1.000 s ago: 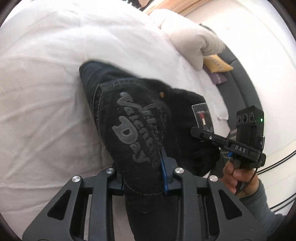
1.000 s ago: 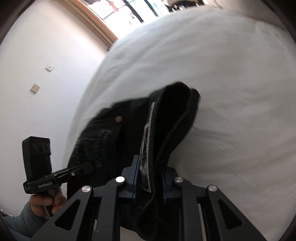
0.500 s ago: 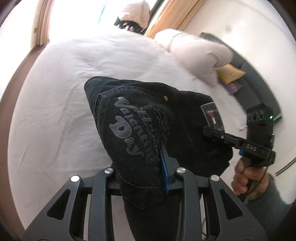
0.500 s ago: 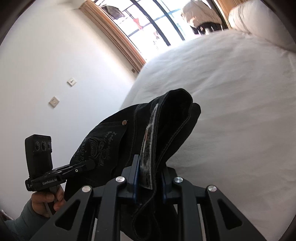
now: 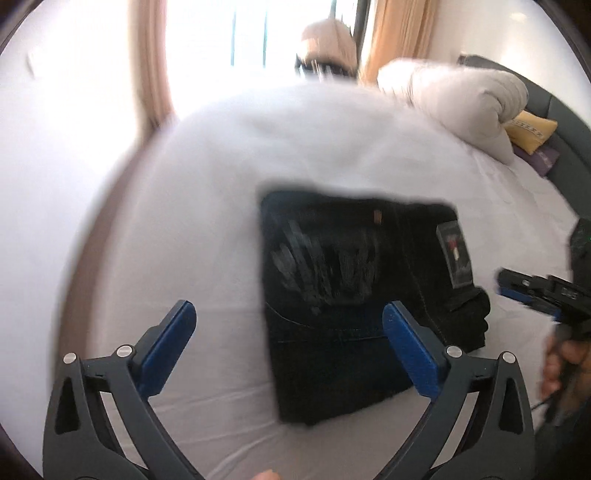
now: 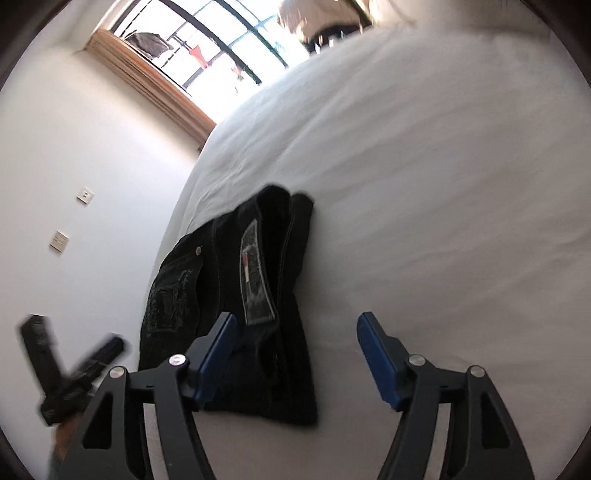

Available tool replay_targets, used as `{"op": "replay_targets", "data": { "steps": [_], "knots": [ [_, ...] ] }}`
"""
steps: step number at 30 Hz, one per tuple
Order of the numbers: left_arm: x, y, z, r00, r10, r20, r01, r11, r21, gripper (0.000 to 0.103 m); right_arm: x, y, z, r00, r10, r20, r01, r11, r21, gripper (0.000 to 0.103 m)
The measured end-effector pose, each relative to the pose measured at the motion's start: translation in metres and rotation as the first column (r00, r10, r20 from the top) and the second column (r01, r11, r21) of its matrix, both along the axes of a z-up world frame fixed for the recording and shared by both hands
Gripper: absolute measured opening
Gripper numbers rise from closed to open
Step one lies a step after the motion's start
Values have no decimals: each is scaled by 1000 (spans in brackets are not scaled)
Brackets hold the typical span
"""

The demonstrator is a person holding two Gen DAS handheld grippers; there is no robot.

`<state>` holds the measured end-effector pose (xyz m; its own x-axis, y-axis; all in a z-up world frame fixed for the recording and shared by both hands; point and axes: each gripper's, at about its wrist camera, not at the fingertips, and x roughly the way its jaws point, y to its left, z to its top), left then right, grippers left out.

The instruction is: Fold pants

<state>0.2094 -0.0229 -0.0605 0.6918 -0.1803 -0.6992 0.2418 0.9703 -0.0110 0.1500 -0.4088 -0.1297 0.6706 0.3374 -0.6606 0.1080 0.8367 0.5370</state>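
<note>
left wrist: low over bed [image 5: 207,229], faces window | right wrist: low, near the wall-side edge, faces window | shared: pants [image 5: 354,295], bed

place: home bedroom | cues: white-sheeted bed [image 5: 207,206], pillows [image 5: 461,99] (by headboard), curtained window [image 5: 236,33]

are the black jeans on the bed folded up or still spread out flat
Folded. The black jeans lie as a compact stacked rectangle on the white bed sheet, no legs trailing, and both the left gripper and right gripper hang open.
</note>
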Motion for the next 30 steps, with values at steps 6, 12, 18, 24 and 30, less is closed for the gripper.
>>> {"op": "replay_targets", "data": {
  "steps": [6, 12, 18, 24, 30],
  "knots": [
    [-131, -15, 116, 860, 67, 506, -134, 986, 98, 103, -75, 45, 106, 958, -31, 284, 124, 941, -315, 80],
    [-220, -8, 182, 798, 118, 591, -142, 990, -5, 103, -179, 81, 211, 740, -23, 672, 372, 847, -380, 103],
    [-233, -1, 199, 858, 128, 498, -165, 986, 30, 103, -215, 101, 248, 764, 7, 645, 353, 833, -427, 103],
    [-230, 11, 174, 943, 179, 279, -177, 984, -33, 103, -202, 111, 228, 870, -7, 493, 259, 857, -445, 103],
    [-216, 11, 150, 962, 193, 192, -191, 981, -30, 103, -200, 117, 208, 922, -26, 386, 221, 854, -470, 103]
  ]
}}
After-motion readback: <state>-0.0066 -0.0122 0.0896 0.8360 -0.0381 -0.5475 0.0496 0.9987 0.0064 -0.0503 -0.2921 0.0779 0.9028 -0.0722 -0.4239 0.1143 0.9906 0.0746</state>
